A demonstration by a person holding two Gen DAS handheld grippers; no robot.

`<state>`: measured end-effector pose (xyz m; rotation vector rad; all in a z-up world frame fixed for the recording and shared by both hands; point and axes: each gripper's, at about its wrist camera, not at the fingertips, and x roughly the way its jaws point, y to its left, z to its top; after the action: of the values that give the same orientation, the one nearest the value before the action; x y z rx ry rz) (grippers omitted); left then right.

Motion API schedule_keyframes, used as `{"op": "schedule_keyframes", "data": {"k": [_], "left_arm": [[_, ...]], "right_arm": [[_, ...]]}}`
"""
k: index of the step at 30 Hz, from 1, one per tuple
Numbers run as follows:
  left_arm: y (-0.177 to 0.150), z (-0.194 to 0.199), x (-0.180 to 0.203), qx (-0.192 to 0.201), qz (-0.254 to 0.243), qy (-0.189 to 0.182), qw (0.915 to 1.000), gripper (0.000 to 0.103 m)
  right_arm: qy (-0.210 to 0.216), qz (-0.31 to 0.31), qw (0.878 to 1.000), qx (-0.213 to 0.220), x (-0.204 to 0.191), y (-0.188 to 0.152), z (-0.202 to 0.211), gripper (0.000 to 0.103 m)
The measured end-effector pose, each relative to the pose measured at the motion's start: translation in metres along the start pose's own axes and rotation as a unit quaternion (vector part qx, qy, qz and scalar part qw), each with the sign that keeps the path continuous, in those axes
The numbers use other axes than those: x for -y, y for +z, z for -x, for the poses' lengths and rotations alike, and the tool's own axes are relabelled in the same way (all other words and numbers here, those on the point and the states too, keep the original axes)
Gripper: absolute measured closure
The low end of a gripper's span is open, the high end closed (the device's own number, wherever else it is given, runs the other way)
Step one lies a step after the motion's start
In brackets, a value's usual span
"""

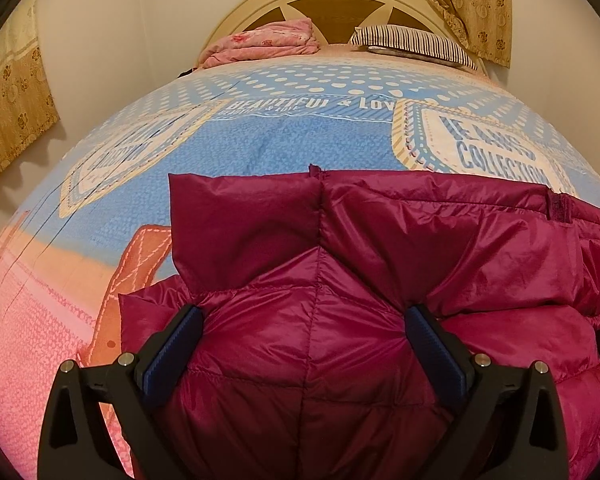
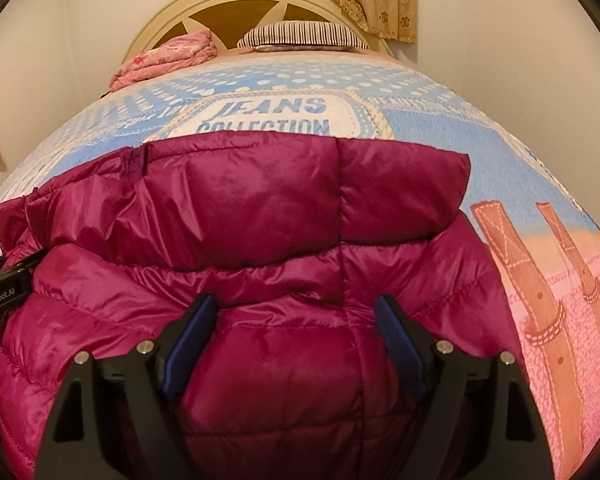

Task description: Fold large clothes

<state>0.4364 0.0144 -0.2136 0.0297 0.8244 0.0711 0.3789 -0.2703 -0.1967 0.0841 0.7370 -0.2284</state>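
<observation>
While a magenta puffer jacket (image 1: 380, 264) lies spread on a bed covered by a blue and pink printed sheet (image 1: 284, 140), the left gripper (image 1: 304, 320) rests over its quilted fabric, jaws wide apart. Beside it, the right gripper (image 2: 292, 312) sits likewise, jaws spread across the jacket. A striped pillow (image 2: 300, 34) lies against the headboard (image 2: 228, 4).

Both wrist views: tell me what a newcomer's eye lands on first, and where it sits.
The magenta puffer jacket dominates, spread on the near part of the bed, with the open left gripper and the open right gripper each straddling its quilted fabric. Beyond it, the blue-and-pink bedspread shows a "JEANS COLLECTION" patch, and a striped pillow and folded pink blanket lie at the headboard.
</observation>
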Motion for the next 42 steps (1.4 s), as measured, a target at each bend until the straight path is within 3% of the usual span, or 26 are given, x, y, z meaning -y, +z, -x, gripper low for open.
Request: {"op": "schedule_keyframes", "data": {"k": [38, 42], "left_arm": [[0.000, -0.002, 0.001, -0.003, -0.003, 0.004, 1.0000, 0.001], [0.002, 0.013, -0.003, -0.010, -0.019, 0.002, 0.9998, 0.001]], "right_arm": [[-0.019, 0.012, 1.000, -0.008, -0.004, 0.000, -0.005, 0.016], [-0.020, 0.015, 1.000, -0.010, -0.005, 0.001, -0.005, 0.015]]}}
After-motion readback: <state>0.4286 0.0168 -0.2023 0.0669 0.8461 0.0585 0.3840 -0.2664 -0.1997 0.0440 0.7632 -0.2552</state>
